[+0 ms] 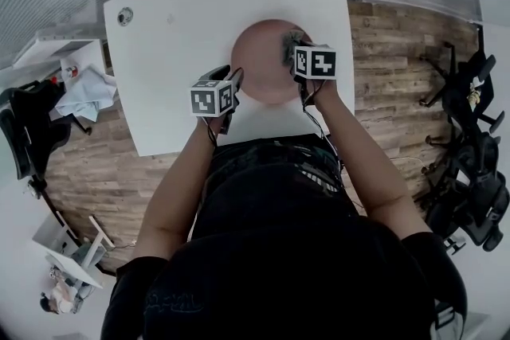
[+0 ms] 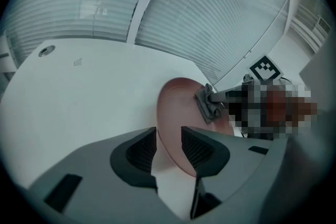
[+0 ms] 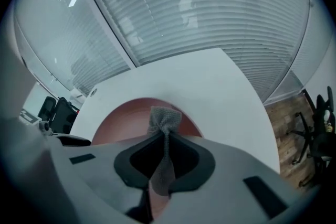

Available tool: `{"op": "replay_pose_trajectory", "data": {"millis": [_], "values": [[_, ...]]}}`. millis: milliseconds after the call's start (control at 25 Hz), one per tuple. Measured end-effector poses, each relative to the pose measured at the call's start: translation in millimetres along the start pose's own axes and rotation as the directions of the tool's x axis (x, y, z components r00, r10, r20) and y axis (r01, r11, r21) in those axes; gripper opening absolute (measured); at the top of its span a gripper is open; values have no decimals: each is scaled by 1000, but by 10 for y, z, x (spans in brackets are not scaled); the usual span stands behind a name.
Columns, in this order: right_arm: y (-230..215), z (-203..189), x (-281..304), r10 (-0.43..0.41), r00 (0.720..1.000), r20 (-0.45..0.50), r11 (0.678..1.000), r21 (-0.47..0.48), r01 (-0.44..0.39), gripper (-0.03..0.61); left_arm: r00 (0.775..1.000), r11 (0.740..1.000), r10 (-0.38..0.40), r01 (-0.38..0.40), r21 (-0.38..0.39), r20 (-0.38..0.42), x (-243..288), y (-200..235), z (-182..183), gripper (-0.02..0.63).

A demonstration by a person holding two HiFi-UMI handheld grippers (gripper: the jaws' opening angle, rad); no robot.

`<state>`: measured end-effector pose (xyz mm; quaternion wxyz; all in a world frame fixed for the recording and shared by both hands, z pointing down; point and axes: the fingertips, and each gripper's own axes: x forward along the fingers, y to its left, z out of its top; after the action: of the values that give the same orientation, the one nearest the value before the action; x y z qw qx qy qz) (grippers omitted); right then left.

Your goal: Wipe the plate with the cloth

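A round reddish-brown plate (image 1: 267, 64) lies on the white table (image 1: 175, 28), just ahead of the person. My left gripper (image 1: 233, 84) is at the plate's near-left edge. Its jaws stand open, and in the left gripper view (image 2: 168, 147) the plate's rim (image 2: 176, 107) runs through the gap without the pads pressing on it. My right gripper (image 1: 295, 53) is at the plate's right side, shut on a grey cloth (image 1: 290, 44). In the right gripper view (image 3: 163, 152) the cloth (image 3: 164, 120) bunches out past the fingertips over the plate (image 3: 123, 120). The left gripper view also shows the cloth (image 2: 208, 105) against the plate.
A small round grommet (image 1: 125, 15) sits near the table's far-left corner. Black office chairs (image 1: 470, 171) stand on the wooden floor to the right. At the left are a white cloth heap (image 1: 88, 91) and a dark chair (image 1: 24, 131). Slatted blinds lie beyond the table.
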<state>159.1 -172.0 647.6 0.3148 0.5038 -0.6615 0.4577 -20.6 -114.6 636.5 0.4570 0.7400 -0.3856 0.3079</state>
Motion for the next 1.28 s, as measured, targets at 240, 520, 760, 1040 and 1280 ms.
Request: {"op": "replay_pose_trajectory", "data": {"millis": [240,520,760,1040,1280], "values": [[-77,-61,143,-68,997,-47,998,14,69,35,999,999,30,-30,-13,-27,93,103,-35,126],[34,6,278,-90,992,-88,987,-143,77,34,999,1000,21,-21,-11,-31,152,109,-45,67],[622,266,575,25,993,-111,941,-333,-61,34,1000,999,-10,9,-32,-27,139,120,-45,63],[1402,-184,593,208,934,-292,823,-464,-328,34,1000,996,-12,12,-88,-2,148,115,0,52],[1538,-610,452,267,900,-344,798,-445,-406,34,1000,994,2,1,-113,26,164,159,72,29]]}}
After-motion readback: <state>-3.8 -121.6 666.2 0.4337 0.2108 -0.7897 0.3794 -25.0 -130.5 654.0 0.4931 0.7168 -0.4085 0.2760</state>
